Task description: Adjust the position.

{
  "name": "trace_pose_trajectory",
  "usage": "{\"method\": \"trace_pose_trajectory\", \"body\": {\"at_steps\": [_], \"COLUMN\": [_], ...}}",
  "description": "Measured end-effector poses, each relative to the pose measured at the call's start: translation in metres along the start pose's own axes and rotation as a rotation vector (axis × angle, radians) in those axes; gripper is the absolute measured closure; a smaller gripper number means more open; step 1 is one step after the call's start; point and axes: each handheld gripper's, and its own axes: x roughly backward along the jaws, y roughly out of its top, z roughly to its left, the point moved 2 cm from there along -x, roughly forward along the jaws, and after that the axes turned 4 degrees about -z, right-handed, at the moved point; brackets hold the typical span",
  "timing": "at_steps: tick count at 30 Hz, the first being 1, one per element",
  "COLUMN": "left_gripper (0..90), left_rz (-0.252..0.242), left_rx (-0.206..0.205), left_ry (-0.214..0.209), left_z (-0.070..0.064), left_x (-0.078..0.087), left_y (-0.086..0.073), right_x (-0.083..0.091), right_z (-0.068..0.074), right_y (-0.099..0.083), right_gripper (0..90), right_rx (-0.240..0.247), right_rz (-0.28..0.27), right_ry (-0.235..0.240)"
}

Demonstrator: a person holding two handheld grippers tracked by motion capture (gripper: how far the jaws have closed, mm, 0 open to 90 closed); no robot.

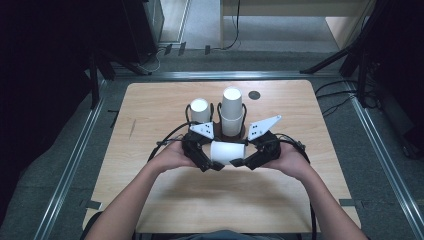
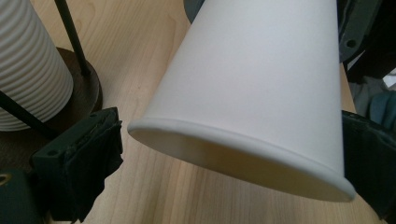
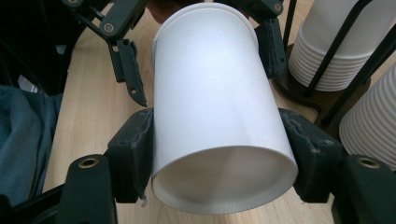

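Cup (image 1: 227,151) lies sideways between both grippers' jaws.

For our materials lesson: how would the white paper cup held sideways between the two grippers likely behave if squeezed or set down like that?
The paper cup looks thin-walled and empty, so probably light and easily crushed. Its tapered round side suggests it would roll in a curve if laid down.

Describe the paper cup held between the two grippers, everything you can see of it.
The paper cup is plain white, smooth-walled and tapered, with a rolled rim, and looks empty. It lies on its side above the table, in front of the cup rack. The right gripper clamps its walls; the left gripper meets its other end.
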Motion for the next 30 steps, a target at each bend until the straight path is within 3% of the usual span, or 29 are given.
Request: {"method": "trace_pose_trajectory", "body": {"at_steps": [7,8,10,13,14,15,21,24,30], "left_gripper": [0.8,2.0,4.0,8.4,13.5,15.9,21.3,22.5,23.2], "left_rz": [-0.063,-0.089,-0.098,-0.145,-0.145,-0.178,-0.165,-0.133,-0.104], "left_rx": [0.001,0.022,0.027,0.050,0.050,0.061,0.053,0.048,0.050], "left_ry": [-0.031,-0.048,-0.047,-0.080,-0.080,-0.102,-0.119,-0.126,-0.108], "left_z": [-0.005,-0.004,-0.004,-0.002,-0.002,-0.001,-0.002,-0.002,0.001], "left_x": [0.001,0.001,0.002,0.007,0.007,0.011,0.013,0.013,0.018], "left_y": [0.003,0.003,0.002,0.001,0.001,0.001,0.001,0.001,0.001], "right_x": [0.005,0.005,0.006,0.008,0.008,0.009,0.009,0.008,0.005], "right_z": [0.001,0.001,0.001,0.001,0.001,0.001,0.001,0.001,0.002], "right_y": [0.003,0.003,0.003,0.004,0.004,0.005,0.005,0.004,0.005], "right_gripper": [33.1,33.1,33.1,33.0,33.0,33.0,33.6,33.3,24.4], "right_rx": [-0.003,-0.004,-0.004,-0.014,-0.014,-0.021,-0.024,-0.024,-0.019], "right_rz": [-0.041,-0.045,-0.048,-0.069,-0.069,-0.080,-0.085,-0.074,-0.046], "right_ry": [0.021,0.022,0.024,0.033,0.033,0.043,0.057,0.063,0.034]}}
